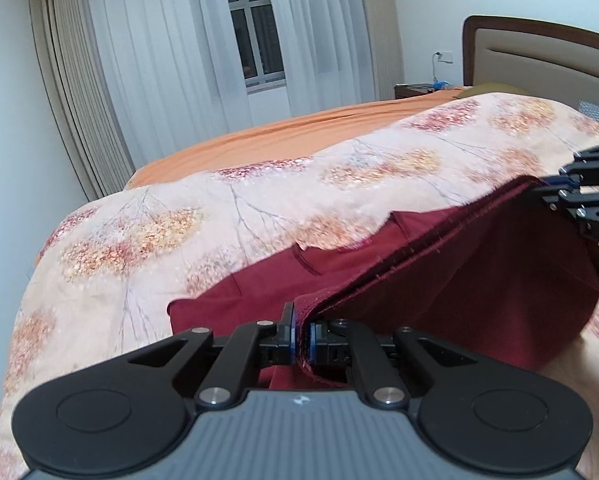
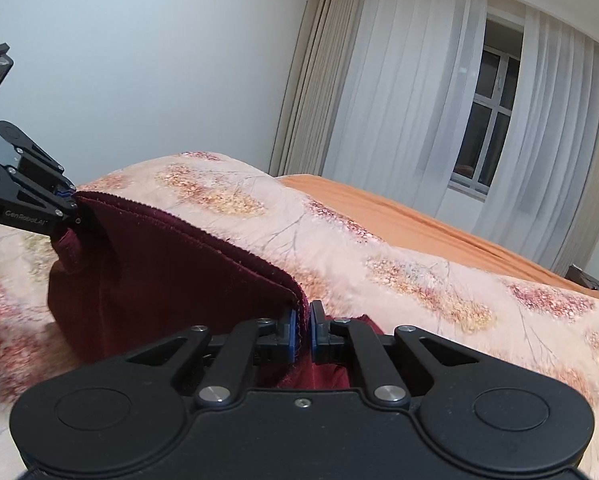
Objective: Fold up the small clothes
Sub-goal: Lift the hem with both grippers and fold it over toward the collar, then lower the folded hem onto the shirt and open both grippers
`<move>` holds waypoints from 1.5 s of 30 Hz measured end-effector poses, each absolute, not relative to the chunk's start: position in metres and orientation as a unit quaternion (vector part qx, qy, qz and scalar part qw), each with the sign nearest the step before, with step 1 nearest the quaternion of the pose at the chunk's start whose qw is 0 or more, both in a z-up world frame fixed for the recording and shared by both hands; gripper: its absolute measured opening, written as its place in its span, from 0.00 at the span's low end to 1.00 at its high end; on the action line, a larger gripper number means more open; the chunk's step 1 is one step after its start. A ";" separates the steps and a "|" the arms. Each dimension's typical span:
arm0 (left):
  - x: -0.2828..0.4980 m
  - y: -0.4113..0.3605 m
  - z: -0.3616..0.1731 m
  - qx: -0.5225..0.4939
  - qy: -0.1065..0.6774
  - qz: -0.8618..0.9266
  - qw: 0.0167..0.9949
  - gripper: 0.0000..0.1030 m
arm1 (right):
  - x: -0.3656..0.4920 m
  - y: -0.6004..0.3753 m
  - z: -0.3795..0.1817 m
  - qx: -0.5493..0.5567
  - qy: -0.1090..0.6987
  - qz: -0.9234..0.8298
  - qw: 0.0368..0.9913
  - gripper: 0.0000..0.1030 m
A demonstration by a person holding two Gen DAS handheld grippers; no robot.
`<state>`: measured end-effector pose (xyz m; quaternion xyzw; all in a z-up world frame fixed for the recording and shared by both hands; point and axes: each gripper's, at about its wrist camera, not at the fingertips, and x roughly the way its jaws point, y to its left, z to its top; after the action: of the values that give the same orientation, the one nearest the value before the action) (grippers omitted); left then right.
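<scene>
My left claw (image 1: 302, 334) pinches one corner of the dark red garment (image 1: 479, 280), my right claw (image 2: 302, 332) the other; its edge hangs stretched between them, above the flowered quilt (image 1: 259, 200).

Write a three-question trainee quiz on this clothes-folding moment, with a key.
1. True or false: the dark red garment lies flat on the floral quilt, untouched.
2. Which gripper pinches the garment's hem? A) only the left gripper B) only the right gripper C) both
3. Fill in: beyond the quilt, the bed shows an ______ sheet.

Key: 1 false, its stitched edge is raised and stretched between the grippers; 2 C, each is closed on one end of the hem; 3 orange.
</scene>
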<state>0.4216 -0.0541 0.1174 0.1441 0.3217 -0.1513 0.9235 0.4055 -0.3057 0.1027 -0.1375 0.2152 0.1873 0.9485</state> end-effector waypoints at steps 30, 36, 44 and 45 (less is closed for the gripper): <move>0.657 -0.027 0.033 0.119 0.465 -0.140 0.866 0.87 | 0.635 -0.324 -0.020 -0.139 0.358 0.183 0.905 0.40; 0.665 0.016 0.042 -0.001 0.503 -0.212 0.838 0.98 | 0.649 -0.342 -0.026 -0.101 0.374 0.164 0.907 0.67; 0.667 0.040 0.035 -0.014 0.496 -0.143 0.856 0.98 | 0.660 -0.342 -0.025 -0.089 0.382 0.145 0.908 0.91; 0.668 0.041 0.035 -0.019 0.492 -0.140 0.859 0.98 | 0.662 -0.344 -0.023 -0.082 0.385 0.142 0.908 0.94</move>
<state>0.6683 0.0410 0.0354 -0.0191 0.4920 -0.1395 0.8592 0.6624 -0.3438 -0.0231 -0.0823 0.3854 0.1422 0.9080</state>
